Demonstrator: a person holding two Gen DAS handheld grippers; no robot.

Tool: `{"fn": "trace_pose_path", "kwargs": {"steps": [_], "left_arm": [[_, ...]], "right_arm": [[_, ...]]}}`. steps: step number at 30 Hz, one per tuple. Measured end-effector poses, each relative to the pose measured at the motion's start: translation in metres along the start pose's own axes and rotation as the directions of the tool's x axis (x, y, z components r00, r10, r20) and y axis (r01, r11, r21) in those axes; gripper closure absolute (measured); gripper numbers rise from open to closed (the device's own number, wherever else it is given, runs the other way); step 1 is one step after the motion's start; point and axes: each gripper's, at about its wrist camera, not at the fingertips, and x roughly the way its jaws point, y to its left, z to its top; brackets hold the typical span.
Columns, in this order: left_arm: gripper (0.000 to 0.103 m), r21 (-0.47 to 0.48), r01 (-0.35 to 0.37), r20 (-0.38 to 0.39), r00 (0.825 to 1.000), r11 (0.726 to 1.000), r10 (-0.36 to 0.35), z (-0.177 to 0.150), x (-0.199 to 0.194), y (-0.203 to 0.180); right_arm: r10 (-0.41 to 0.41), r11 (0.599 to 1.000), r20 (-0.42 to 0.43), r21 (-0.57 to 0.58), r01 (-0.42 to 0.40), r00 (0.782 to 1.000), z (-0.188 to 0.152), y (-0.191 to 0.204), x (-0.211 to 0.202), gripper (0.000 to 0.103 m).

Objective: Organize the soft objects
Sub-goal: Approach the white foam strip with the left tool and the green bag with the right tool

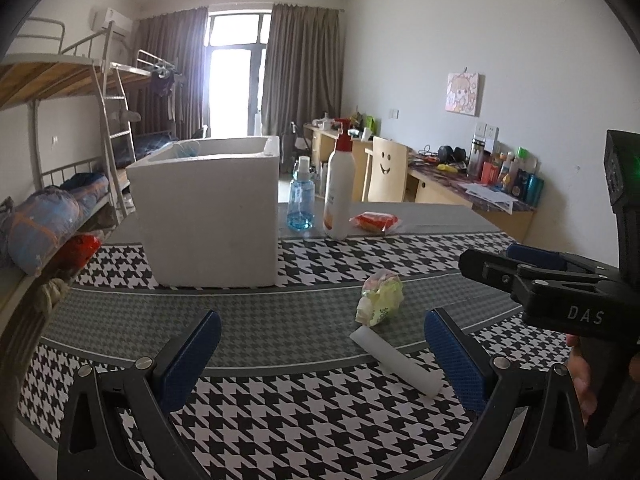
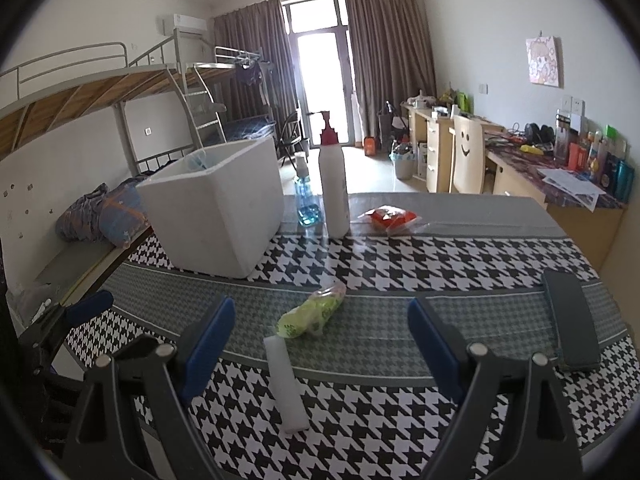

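Note:
A crumpled green-and-pink soft packet (image 1: 380,298) (image 2: 314,312) lies on the houndstooth tablecloth. A white foam stick (image 1: 396,362) (image 2: 285,384) lies just in front of it. A white foam box (image 1: 208,212) (image 2: 218,210) stands behind, with a blue-white item inside. A red packet (image 1: 374,222) (image 2: 392,216) lies further back. My left gripper (image 1: 320,354) is open and empty, the stick near its right pad. My right gripper (image 2: 320,344) is open and empty above the stick and packet; it also shows at the right of the left wrist view (image 1: 520,264).
A white pump bottle (image 1: 340,192) (image 2: 334,188) and a blue spray bottle (image 1: 300,196) (image 2: 306,200) stand beside the box. A dark flat case (image 2: 570,326) lies at the table's right. Bunk beds stand left, desks along the right wall.

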Motion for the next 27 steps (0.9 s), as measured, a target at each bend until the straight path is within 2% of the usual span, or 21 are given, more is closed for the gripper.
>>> {"fn": "trace_pose_path", "kwargs": {"steps": [12, 27], "left_arm": [[0.001, -0.008, 0.012, -0.067, 0.998, 1.000, -0.012, -0.009, 0.023, 0.003], [0.001, -0.006, 0.011, -0.113, 0.994, 1.000, -0.011, -0.013, 0.041, 0.008]], "right_arm": [[0.002, 1.000, -0.053, 0.004, -0.001, 0.999, 0.001, -0.002, 0.025, 0.012], [0.029, 0.999, -0.121, 0.025, -0.027, 0.992, -0.001, -0.006, 0.052, 0.012]]}}
